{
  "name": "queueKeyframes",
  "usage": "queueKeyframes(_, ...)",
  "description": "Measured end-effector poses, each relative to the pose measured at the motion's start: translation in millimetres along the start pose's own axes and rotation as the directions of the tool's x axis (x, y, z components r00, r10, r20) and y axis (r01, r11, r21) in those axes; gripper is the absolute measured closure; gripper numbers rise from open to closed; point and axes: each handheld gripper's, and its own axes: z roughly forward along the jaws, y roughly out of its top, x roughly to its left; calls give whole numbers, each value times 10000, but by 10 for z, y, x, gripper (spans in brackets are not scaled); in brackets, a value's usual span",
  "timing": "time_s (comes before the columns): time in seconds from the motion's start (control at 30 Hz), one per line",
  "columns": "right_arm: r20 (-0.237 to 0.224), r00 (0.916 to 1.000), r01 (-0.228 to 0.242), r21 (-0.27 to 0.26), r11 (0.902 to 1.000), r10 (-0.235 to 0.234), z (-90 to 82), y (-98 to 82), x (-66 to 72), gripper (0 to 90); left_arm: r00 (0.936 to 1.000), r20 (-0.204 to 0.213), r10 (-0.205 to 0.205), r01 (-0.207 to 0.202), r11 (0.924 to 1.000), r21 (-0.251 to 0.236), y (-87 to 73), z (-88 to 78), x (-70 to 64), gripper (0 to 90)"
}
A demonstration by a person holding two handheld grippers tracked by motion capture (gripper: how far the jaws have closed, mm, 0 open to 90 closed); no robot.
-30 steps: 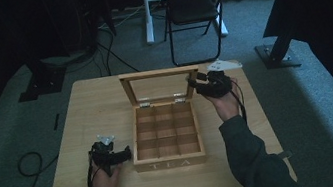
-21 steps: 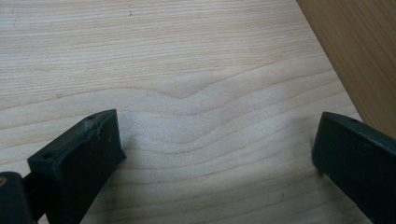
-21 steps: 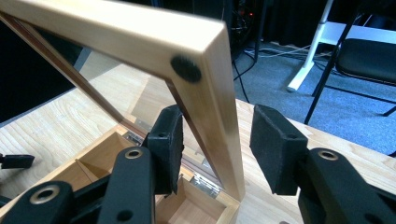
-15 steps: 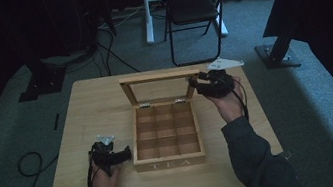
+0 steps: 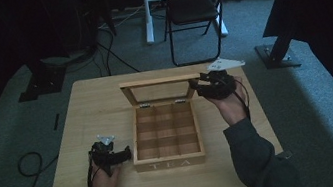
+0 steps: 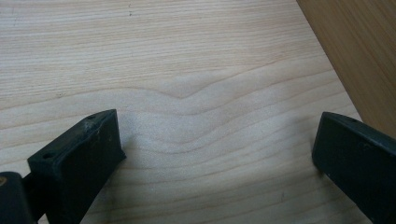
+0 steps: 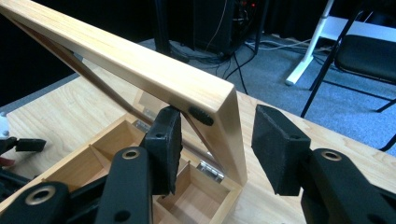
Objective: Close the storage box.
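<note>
While the lid (image 5: 160, 80) is standing open at the tea box's (image 5: 170, 163) rear edge, the right gripper's (image 5: 198, 87) jaws are easing apart around its corner, apparently releasing it; the left gripper (image 5: 124, 155) is resting spread beside the box.

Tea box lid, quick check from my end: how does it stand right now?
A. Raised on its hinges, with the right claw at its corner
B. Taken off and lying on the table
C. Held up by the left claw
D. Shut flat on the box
A. The lid stands raised at the back of the tea box, and the right claw straddles its corner, one pad either side.
</note>
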Motion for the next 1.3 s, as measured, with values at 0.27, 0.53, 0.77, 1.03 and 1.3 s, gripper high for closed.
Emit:
queueKeyframes(0.27,-96,9999,-116,116,9999,118,-24,-22,11,517,10000,0,1,-1,10000,2,0,0,0,16)
queueKeyframes(0.53,-197,9997,-102,283,9995,108,-61,-62,38,510,10000,5,3,-3,10000,10,0,-1,0,16)
queueKeyframes(0.77,-374,9991,-196,364,9991,210,-95,-132,62,506,10000,-1,18,-18,10000,8,0,-1,1,16)
queueKeyframes(1.03,-447,9988,-186,433,9989,206,-158,-209,106,504,10000,-1,18,-18,10000,7,0,-1,1,16)
queueKeyframes(1.3,-569,9980,-259,493,9984,287,-214,-273,143,497,10000,-10,10,-10,10000,7,0,-1,0,16)
